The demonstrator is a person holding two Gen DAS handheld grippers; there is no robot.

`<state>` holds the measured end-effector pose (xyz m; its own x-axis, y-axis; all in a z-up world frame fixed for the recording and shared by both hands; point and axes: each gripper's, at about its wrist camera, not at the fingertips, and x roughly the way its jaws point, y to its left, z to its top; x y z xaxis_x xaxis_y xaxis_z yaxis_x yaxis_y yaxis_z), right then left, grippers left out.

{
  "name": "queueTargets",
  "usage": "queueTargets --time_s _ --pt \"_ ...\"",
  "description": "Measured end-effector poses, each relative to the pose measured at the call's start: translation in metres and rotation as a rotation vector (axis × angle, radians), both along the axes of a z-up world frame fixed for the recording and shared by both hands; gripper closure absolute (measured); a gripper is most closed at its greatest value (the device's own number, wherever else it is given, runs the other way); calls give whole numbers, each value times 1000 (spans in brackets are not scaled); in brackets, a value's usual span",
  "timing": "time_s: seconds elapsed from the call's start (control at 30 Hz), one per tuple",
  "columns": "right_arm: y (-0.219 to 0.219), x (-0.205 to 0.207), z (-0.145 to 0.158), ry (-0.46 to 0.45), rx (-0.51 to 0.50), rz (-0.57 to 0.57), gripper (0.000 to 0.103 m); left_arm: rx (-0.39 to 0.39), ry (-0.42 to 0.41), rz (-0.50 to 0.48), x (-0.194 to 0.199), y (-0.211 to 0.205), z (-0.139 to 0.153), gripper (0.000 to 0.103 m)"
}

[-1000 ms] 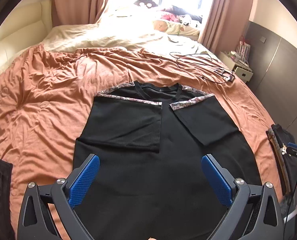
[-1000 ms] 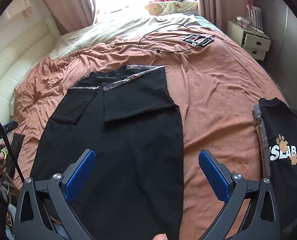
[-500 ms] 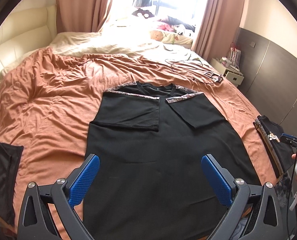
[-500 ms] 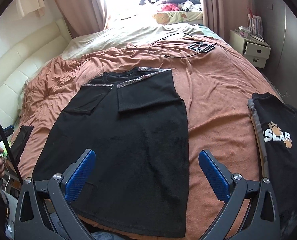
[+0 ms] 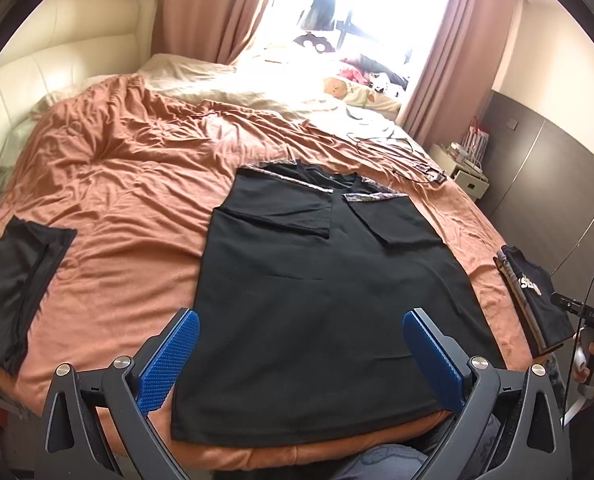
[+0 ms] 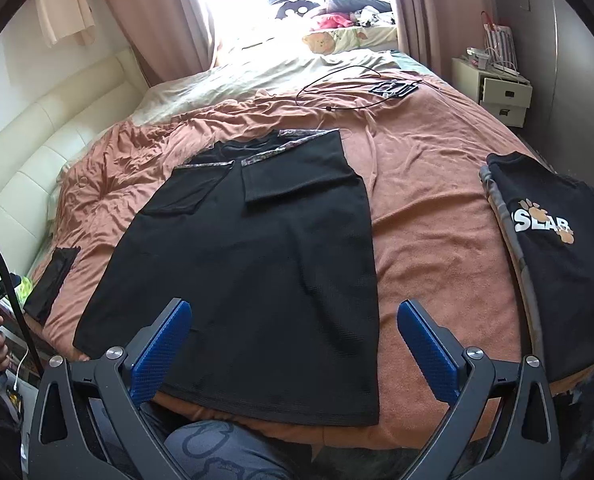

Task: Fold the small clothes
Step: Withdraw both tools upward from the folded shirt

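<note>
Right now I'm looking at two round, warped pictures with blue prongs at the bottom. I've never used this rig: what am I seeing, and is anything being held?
No robot here: a person holds a two-finger gripper in each hand, and each carries a fisheye camera looking along its fingers. One picture comes from the left gripper, the other from the right gripper. The blue prongs are the finger pads. Both grippers are open and hold nothing.

Under them is a bed with a rust-coloured blanket. A black shirt lies flat on it, both sleeves folded inward, hem nearest the camera. To its right lies a folded black top with white lettering; to its left, another dark folded piece. A black cable lies farther up the bed.
</note>
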<state>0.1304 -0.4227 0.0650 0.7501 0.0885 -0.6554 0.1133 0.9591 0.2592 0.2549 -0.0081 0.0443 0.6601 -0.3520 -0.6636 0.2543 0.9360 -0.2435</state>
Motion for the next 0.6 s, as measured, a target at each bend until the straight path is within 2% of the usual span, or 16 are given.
queueTargets --time_s 0.27,0.6 --pt "-10 -27 -20 12 35 -34 0 -6 7 32 -37 30 -20 1" --pt "-17 -60 -53 5 58 -62 3 -76 54 89 -58 67 -61 2"
